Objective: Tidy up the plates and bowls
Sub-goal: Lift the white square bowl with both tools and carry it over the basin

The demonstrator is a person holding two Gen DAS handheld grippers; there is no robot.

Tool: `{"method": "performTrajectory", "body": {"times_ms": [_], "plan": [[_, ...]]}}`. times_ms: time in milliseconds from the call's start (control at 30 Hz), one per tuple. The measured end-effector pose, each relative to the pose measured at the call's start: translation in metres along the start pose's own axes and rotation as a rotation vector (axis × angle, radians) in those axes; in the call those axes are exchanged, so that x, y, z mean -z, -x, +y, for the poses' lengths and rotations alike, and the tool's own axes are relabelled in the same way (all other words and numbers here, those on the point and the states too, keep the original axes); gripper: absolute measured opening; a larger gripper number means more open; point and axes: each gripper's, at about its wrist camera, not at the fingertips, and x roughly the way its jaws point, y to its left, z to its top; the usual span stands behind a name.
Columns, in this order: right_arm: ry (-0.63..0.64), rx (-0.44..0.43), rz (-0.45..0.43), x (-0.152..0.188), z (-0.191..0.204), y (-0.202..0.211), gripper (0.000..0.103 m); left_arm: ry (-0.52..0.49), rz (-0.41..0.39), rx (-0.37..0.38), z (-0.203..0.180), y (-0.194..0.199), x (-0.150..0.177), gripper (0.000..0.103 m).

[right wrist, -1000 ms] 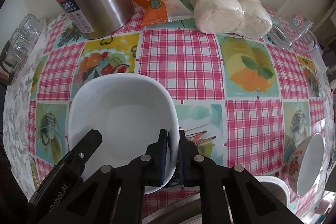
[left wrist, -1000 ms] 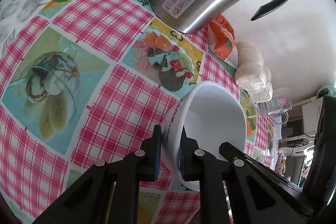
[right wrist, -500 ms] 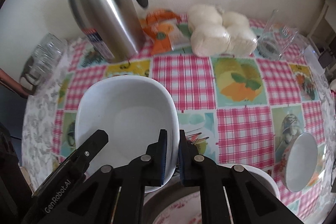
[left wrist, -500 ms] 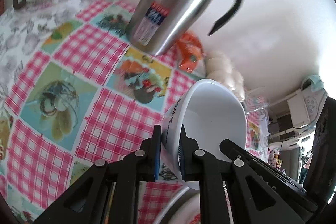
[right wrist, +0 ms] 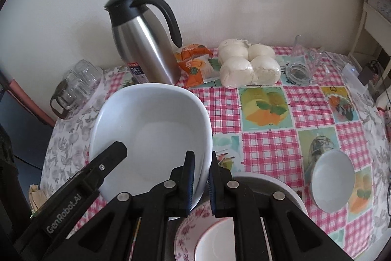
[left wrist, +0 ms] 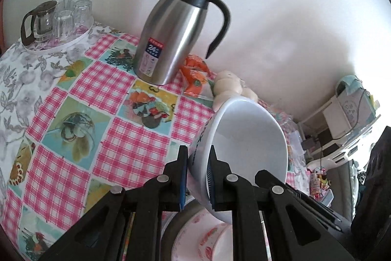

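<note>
We had the large white bowl [right wrist: 151, 136] clear of the checked tablecloth [right wrist: 268, 151], one gripper on each side of its rim. Left gripper [left wrist: 197, 175] was clamped on the wall by the printed lettering; right gripper [right wrist: 201, 179] was clamped on the opposite rim. Two grips because the bowl is wide and a single edge pinch would let it swing. It hung tilted above the floral-rimmed dish [right wrist: 188, 231], probably the stack target. A small white bowl [right wrist: 333, 184] sat well apart on the cloth.
</note>
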Motion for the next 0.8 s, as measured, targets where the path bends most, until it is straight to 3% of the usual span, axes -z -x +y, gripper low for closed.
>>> {"method": "performTrajectory", "body": {"times_ms": [267,800], "plan": [[-0.077,-0.073,-0.063,0.022,-0.03,0.025,0.013,-0.086,-0.025,-0.004,-0.03,0.016,0.015,0.015],[-0.143,-0.117,-0.111,0.055,-0.085,0.05,0.014,-0.219,-0.013,-0.023,-0.087,0.02,0.046,0.014]]}}
